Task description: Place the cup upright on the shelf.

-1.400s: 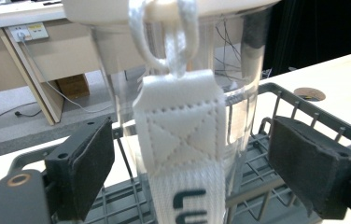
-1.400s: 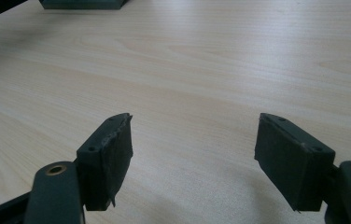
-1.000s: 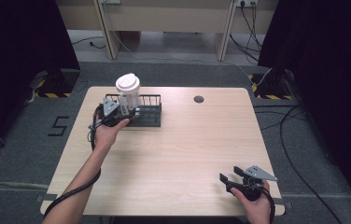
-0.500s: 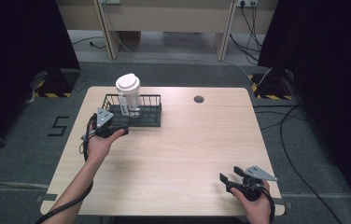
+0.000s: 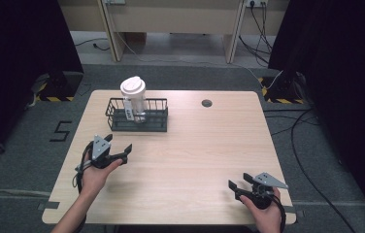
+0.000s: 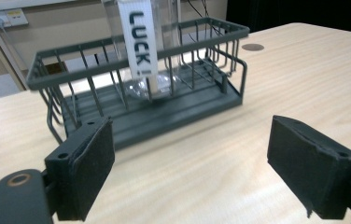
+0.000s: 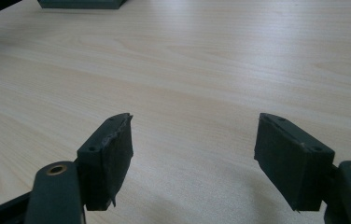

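Lidded cup (image 5: 134, 99) stands in wire basket (image 5: 138, 115), ahead of left gripper (image 5: 118, 152). Both grippers empty, jaws apart; right gripper (image 5: 239, 188) idle. Placement likely complete; next, probably rest.

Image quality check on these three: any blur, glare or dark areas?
High view: even light on the pale wooden table, both sides of the frame black. Left gripper view: dark grey wire basket sharp, clear cup's top cropped. Right gripper view: soft glare on the wood, far edge slightly blurred.
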A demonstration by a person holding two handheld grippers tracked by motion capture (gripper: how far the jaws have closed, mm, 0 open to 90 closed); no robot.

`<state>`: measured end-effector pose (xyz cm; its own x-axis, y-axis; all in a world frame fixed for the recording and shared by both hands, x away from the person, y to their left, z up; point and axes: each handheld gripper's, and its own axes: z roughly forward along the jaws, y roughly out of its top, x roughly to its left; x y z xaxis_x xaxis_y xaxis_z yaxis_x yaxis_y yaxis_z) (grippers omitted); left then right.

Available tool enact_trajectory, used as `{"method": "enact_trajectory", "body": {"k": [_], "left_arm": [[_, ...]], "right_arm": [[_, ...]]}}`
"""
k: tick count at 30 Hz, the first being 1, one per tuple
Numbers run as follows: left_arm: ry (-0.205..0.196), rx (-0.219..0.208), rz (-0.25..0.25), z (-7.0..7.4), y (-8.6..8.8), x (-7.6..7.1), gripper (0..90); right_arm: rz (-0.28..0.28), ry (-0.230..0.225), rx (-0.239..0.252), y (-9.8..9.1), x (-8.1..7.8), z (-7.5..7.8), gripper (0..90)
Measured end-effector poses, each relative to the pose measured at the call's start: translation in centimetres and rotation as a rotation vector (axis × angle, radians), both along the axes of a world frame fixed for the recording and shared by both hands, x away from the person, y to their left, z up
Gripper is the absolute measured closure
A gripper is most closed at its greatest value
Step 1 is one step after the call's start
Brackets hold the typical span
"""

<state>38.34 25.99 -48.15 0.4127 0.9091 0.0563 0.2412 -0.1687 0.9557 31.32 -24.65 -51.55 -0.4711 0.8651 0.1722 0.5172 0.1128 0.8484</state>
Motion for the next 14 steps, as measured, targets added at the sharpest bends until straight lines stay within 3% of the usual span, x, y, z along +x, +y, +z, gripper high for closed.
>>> {"method": "enact_trajectory", "body": {"k": [7, 14], "left_arm": [[-0.003, -0.014, 0.005, -1.0, -0.1, -1.9, 14.8], [0.001, -0.012, 0.017, -1.5, -0.1, -2.2, 15.2]], "right_arm": [[0.000, -0.001, -0.004, 0.0, 0.0, 0.0, 28.4], [0.007, -0.001, -0.005, 0.0, 0.0, 0.0, 28.4]]}}
